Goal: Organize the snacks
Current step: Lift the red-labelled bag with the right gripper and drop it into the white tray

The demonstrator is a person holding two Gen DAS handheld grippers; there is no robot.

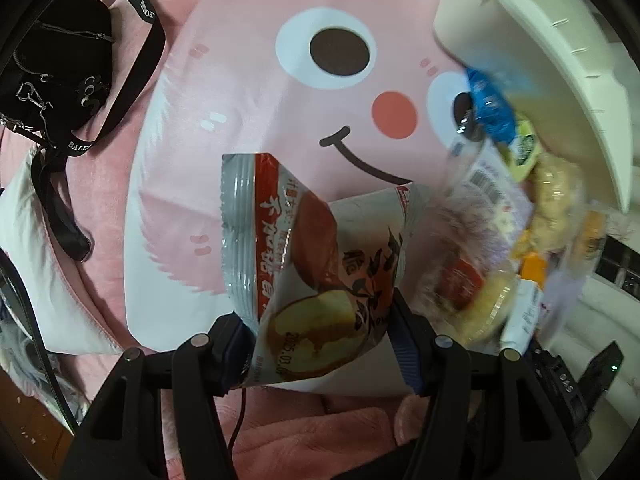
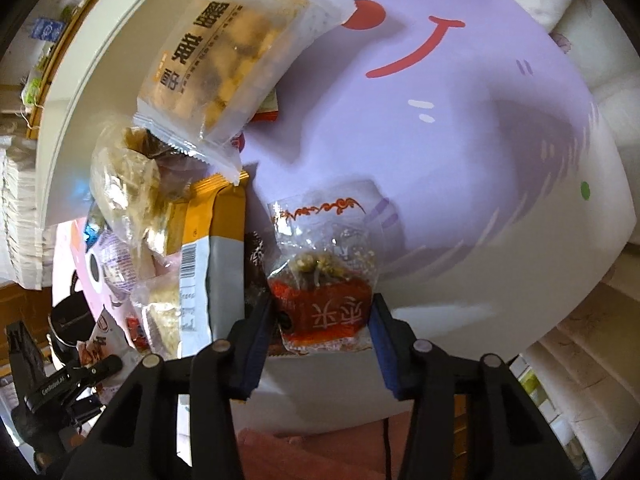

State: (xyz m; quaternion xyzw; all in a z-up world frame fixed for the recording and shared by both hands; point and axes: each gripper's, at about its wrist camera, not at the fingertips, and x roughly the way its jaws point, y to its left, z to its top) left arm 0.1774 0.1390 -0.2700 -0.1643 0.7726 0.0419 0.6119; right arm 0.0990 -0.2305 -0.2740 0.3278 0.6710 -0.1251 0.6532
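1. We hold a snack in each gripper. The left gripper (image 1: 320, 344) is clenched on a cake packet (image 1: 308, 280), grey and red with a golden cake printed on it, which rises between the blue pads.
2. The right gripper (image 2: 322, 340) grasps a clear red-based sweet packet (image 2: 324, 280) by its lower end, both pads touching its sides.
3. In the left view the rest of the snacks spill in a blurred heap (image 1: 500, 232) at the right, under the white storage bin (image 1: 560, 60). In the right view the same pile sits to the left: a nougat-like bar packet (image 2: 224, 68) at the far left and a yellow-and-white pouch (image 2: 212, 264) just beside the gripper.
4. We judge that sorting is under way, each hand carrying one item away from the pile. The next move calls for choosing a spot for each packet and lowering it before letting go, without nudging the heap.
5. Beneath lie two cartoon-face cushions, a pink one (image 1: 240, 120) and a purple one (image 2: 480, 140), on pink bedding (image 1: 100, 240).
6. A black strapped bag (image 1: 60, 60) rests far left; the room beyond is too blurred to read.
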